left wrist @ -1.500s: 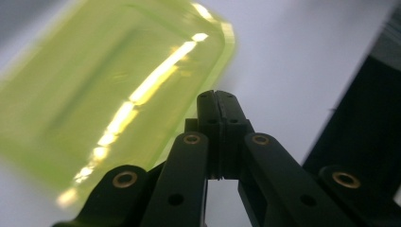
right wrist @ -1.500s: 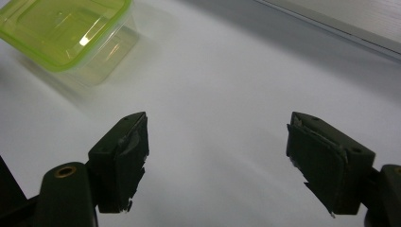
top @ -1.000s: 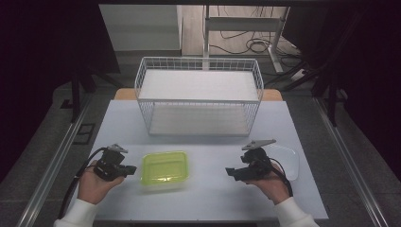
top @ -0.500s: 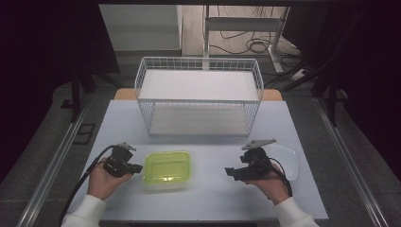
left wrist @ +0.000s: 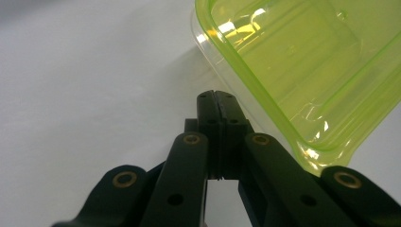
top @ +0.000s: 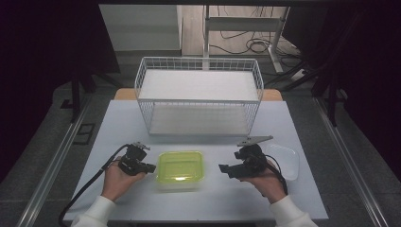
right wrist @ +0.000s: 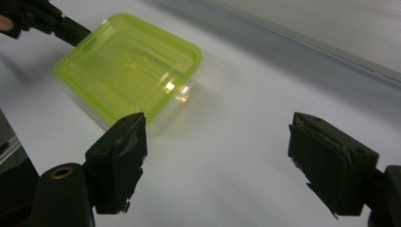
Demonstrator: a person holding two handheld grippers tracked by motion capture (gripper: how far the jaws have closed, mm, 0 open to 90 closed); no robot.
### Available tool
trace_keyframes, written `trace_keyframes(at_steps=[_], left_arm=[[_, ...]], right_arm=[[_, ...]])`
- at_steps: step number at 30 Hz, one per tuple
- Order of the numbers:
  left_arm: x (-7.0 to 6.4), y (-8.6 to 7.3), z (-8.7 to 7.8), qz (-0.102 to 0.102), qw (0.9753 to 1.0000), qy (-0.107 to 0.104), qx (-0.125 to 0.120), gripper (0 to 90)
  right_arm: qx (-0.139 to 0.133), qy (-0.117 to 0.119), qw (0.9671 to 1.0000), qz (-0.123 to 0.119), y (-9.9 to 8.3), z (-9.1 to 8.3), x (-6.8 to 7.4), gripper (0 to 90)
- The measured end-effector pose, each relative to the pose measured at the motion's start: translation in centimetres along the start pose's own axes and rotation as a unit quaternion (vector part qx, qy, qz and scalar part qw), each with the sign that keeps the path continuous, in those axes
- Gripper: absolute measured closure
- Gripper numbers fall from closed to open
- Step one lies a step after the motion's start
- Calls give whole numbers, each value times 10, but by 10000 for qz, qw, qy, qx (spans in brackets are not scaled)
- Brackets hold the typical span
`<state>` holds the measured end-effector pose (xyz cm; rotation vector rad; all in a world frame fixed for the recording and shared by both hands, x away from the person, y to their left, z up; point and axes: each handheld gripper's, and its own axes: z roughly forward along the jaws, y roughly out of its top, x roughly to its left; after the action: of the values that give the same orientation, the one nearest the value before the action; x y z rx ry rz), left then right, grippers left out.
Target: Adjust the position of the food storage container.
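Green-lidded container [top: 180, 168] between both grippers — left gripper [top: 149, 167] jaws pressed together beside it, right gripper [top: 223, 168] jaws spread wide, empty.

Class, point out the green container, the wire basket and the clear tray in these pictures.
green container [top: 180, 168], high view, middle of its lid
wire basket [top: 198, 101], high view, front top rim
clear tray [top: 288, 161], high view, bare right part

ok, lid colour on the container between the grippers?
Translucent yellow-green lid over a clear base; clearest in the right gripper view.
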<state>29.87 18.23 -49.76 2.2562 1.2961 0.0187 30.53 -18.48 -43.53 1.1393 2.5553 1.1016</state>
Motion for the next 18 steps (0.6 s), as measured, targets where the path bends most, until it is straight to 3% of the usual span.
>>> trace_keyframes(at_steps=[7, 10, 14, 18], left_arm=[[-5, 13, 12, -58, 9999, -87, -124, 900], [-10, 21, 17, 17, 9998, -157, -109, 900], [-21, 27, 24, 267, 9994, -226, 57, 900], [-21, 30, 23, 241, 9994, -256, 1, 899]], right_arm=[[65, -9, 9999, -83, 4, 7, 2, 202], [81, -36, 9999, -61, 2, 7, 1, 202], [97, -206, 9997, -87, 1, 6, 1, 203], [49, -298, 9995, -84, 0, 5, 0, 202]])
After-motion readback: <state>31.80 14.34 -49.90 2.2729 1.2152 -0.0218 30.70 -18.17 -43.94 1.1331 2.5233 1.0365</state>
